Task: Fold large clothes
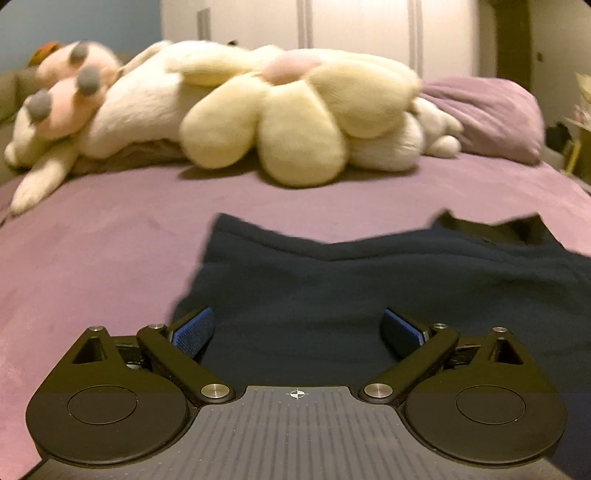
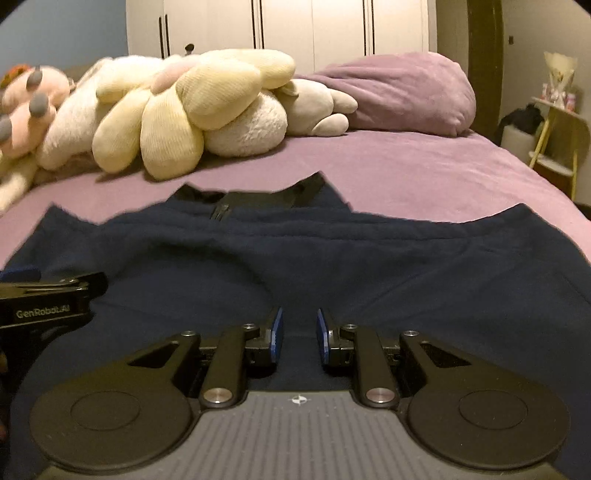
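Right wrist view lists one dark navy garment [image 2: 314,258], spread flat on the purple bed [image 2: 424,170], collar end farthest from me, lying under both tools. My right gripper [image 2: 299,334] hovers above its near middle, fingers [image 2: 276,334] a narrow gap apart with nothing between them. My left gripper [image 1: 297,328] sits over the garment's left edge, fingers spread wide, empty; its body shows at the left border of the right wrist view. Beyond the collar: cream flower-shaped plush [image 2: 184,110], pink-footed plush [image 1: 62,99], purple pillow [image 2: 406,92] to the right. White wardrobe doors [image 2: 295,26] stand behind the bed.
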The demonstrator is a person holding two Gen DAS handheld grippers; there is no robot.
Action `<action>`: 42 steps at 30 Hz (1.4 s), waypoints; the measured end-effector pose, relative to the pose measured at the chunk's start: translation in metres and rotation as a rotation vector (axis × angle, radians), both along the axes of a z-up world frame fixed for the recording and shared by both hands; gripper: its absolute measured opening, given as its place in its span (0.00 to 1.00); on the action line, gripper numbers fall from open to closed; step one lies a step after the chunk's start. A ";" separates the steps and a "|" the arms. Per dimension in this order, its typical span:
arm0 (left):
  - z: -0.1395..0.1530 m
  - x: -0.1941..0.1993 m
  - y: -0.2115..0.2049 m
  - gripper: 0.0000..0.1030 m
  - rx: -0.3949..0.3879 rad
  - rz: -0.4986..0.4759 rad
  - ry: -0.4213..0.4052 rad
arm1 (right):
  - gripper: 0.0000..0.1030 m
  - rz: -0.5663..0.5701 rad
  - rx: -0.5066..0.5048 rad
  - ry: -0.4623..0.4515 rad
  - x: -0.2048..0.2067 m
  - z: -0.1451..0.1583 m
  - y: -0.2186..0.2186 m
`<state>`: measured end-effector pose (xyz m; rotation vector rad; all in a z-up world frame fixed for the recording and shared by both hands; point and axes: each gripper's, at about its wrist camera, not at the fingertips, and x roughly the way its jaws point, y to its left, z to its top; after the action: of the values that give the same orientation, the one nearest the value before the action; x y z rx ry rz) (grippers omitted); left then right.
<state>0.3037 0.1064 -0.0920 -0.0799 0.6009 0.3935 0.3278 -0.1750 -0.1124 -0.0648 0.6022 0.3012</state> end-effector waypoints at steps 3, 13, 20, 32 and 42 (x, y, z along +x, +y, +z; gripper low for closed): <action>-0.001 -0.002 0.020 0.98 -0.015 0.069 0.012 | 0.19 -0.134 -0.038 -0.040 0.013 0.004 -0.046; -0.017 0.003 0.041 1.00 -0.150 0.104 0.029 | 0.43 -0.403 -0.002 -0.025 0.023 -0.014 -0.131; -0.022 0.004 0.046 1.00 -0.195 0.106 0.015 | 0.45 -0.400 0.012 -0.029 0.024 -0.022 -0.134; 0.015 -0.078 0.065 1.00 -0.229 0.008 0.055 | 0.45 -0.396 -0.042 0.059 0.019 0.020 -0.119; -0.005 -0.137 0.106 0.77 -0.670 -0.042 0.079 | 0.34 -0.118 0.204 0.008 -0.127 0.038 -0.072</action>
<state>0.1668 0.2125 -0.0974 -0.6942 0.7916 0.1411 0.2008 -0.2468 -0.0743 0.1679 0.5778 0.2475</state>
